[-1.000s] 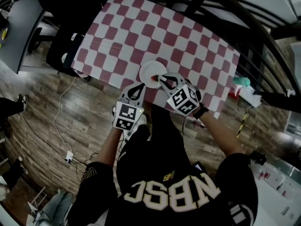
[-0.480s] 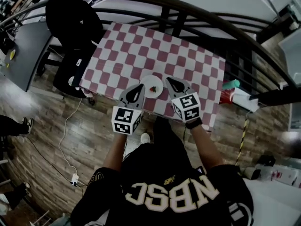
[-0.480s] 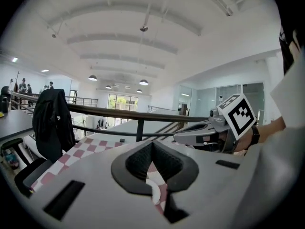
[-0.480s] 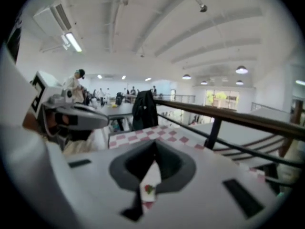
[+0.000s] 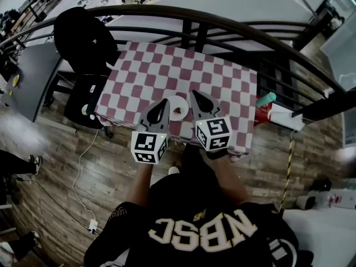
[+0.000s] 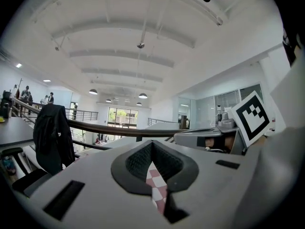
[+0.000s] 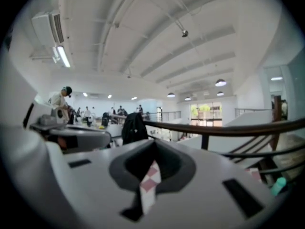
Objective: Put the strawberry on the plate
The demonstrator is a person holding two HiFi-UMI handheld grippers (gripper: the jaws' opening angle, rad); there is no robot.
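Observation:
A small red strawberry [image 5: 178,111] lies on the white plate [image 5: 182,102], near the front edge of the red-and-white checkered table [image 5: 167,71]. My left gripper [image 5: 164,101] is just left of the plate, jaws shut and empty. My right gripper [image 5: 194,93] sits just right of the plate, also shut with nothing in it. In the left gripper view the left gripper [image 6: 152,143] shows only a sliver of checkered cloth past its closed jaws. The right gripper [image 7: 153,143] shows the same in the right gripper view. Both point up toward the ceiling and railing.
A dark curved railing [image 5: 222,24] runs behind the table. A black jacket [image 5: 83,32] hangs over a chair at the left. A teal bottle [image 5: 266,99] and a red object [image 5: 261,113] sit off the table's right end. Wooden floor [image 5: 67,193] lies below.
The right gripper let go of the strawberry at the plate, drew back to the right and shut. Both grippers now flank the plate, and the strawberry stays on it.

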